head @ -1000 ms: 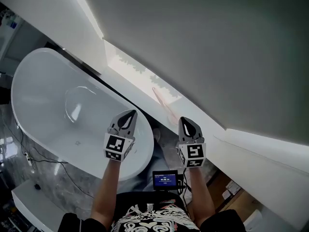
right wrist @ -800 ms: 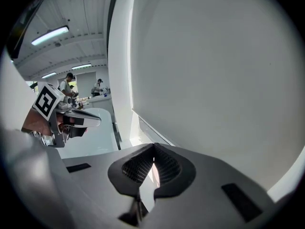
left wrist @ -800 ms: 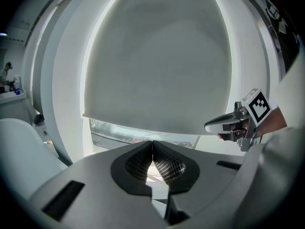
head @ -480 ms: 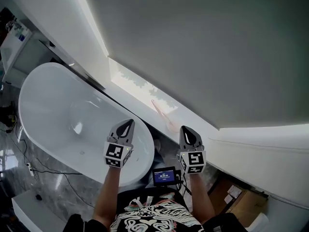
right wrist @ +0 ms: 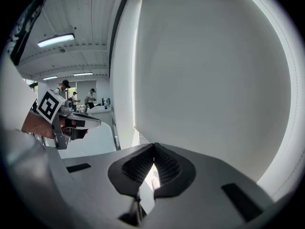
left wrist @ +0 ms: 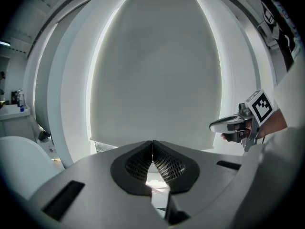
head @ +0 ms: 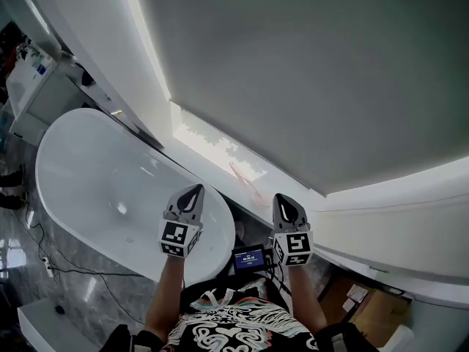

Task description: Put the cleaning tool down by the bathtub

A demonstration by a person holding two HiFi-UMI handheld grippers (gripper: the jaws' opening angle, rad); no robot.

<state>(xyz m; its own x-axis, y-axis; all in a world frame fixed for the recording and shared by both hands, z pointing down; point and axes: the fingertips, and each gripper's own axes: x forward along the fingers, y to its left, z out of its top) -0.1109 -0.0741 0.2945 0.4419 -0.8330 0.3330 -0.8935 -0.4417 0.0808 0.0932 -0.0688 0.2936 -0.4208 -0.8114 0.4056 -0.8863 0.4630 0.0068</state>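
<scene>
- White dominates the scene: a white oval bathtub (head: 88, 167) lies at the lower left of my head view, below a grey roller blind (head: 308, 72).
- My left gripper (head: 194, 190) shows in front of the tub's right end, its jaws pressed together at the tips with nothing between them.
- My right gripper (head: 283, 199) is held beside it and apart from it, its jaws likewise closed tip to tip and empty.
- A thin pink rod-like item (head: 245, 181) lies on the white window ledge (head: 201, 147) just beside the tub. It may be the cleaning tool, but I cannot confirm this. Neither gripper touches it.
</scene>
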